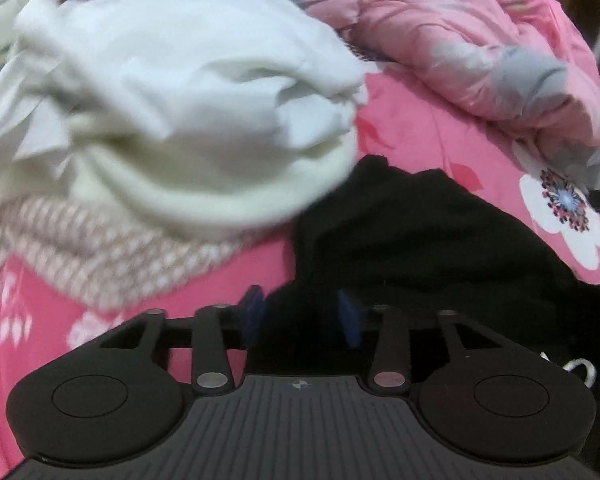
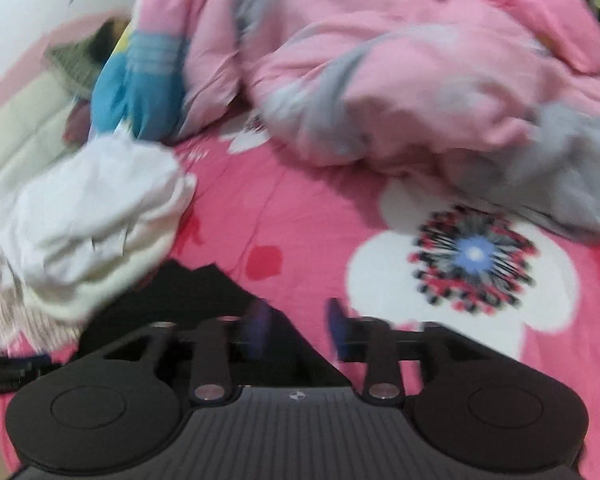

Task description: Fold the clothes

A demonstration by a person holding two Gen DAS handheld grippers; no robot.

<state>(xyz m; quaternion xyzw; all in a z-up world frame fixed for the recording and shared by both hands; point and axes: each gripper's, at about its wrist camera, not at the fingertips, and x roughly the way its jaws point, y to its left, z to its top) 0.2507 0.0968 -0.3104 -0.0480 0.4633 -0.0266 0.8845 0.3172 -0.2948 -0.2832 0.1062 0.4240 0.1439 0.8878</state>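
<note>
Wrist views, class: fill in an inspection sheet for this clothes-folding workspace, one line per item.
Surface: pink flowered bedsheet.
Job's things: black garment crumpled by the left gripper; white garment heaped on a patterned cloth.
Clutter: pink quilt, blue garment.
Grippers: left gripper open above black cloth; right gripper open, gripping nothing.
Cables: nothing seen.
Surroundings: white wall.

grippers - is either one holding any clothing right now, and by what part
Nothing is held. The left gripper is open over the black garment, pads not pressing it. The right gripper is open too.
</note>
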